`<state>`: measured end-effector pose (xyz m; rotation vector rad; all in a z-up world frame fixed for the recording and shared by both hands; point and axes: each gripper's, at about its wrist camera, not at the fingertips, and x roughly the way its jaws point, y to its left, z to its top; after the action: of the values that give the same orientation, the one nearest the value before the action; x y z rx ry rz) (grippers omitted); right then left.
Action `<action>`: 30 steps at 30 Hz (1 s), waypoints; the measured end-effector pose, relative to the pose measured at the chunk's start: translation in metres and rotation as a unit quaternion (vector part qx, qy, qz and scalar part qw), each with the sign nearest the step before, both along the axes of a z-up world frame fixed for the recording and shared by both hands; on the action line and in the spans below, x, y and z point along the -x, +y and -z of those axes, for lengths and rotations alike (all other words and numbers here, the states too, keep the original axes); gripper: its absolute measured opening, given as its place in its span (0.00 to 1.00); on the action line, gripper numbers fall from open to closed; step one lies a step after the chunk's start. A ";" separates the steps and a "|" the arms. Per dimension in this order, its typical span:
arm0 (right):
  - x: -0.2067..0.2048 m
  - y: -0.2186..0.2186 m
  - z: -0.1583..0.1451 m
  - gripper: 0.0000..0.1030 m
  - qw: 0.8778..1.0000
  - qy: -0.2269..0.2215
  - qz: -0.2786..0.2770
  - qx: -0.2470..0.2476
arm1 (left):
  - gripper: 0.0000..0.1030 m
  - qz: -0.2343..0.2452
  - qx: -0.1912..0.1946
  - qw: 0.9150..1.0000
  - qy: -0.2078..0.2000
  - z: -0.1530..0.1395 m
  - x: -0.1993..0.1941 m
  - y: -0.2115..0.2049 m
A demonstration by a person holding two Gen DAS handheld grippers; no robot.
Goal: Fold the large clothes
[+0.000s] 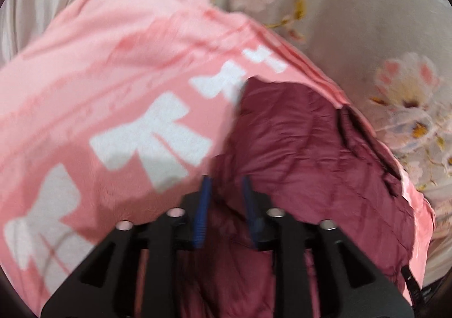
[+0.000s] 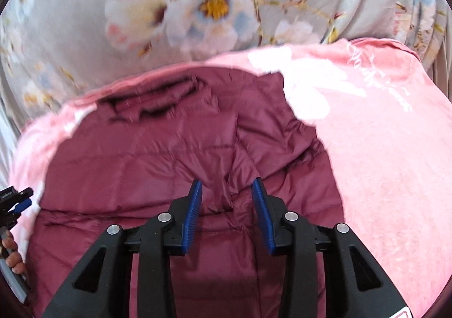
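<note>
A maroon quilted jacket lies on a pink blanket with white bows. It also shows in the left wrist view, blurred, with the pink blanket to its left. My left gripper has its blue pads partly apart, with a raised fold of jacket fabric between them; whether they pinch it is unclear. My right gripper is open, its pads astride a small ridge of jacket fabric without touching it. The left gripper also shows at the left edge of the right wrist view.
A grey floral bedsheet lies under and beyond the blanket, and it also shows in the left wrist view. A person's fingers show at the far left edge.
</note>
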<state>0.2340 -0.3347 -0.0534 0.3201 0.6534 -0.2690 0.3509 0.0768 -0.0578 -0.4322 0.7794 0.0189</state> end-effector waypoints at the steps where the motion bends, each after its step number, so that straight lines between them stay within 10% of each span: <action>1: 0.000 -0.001 -0.007 0.36 1.000 -0.011 -0.004 -0.010 | 0.36 0.006 0.002 1.000 -0.006 -0.009 0.001 -0.004; 8: -0.053 -0.003 -0.028 0.36 0.994 -0.049 -0.042 -0.084 | 0.41 0.088 0.081 0.993 -0.017 -0.055 -0.035 -0.074; 15: -0.129 -0.005 -0.010 0.36 0.990 -0.027 -0.045 -0.134 | 0.40 0.103 0.123 0.986 0.037 -0.025 -0.095 -0.128; 23: -0.173 -0.001 0.017 0.31 0.985 0.000 -0.056 -0.160 | 0.39 0.105 0.087 0.989 0.050 -0.002 -0.133 -0.160; 30: -0.165 -0.001 0.024 0.10 0.990 -0.005 -0.064 -0.123 | 0.09 0.118 0.049 0.989 0.073 0.023 -0.139 -0.165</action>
<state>0.3991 -0.3353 -0.0773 0.5127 0.6959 -0.0647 0.4904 -0.0880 -0.0811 -0.4333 0.9742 -0.2117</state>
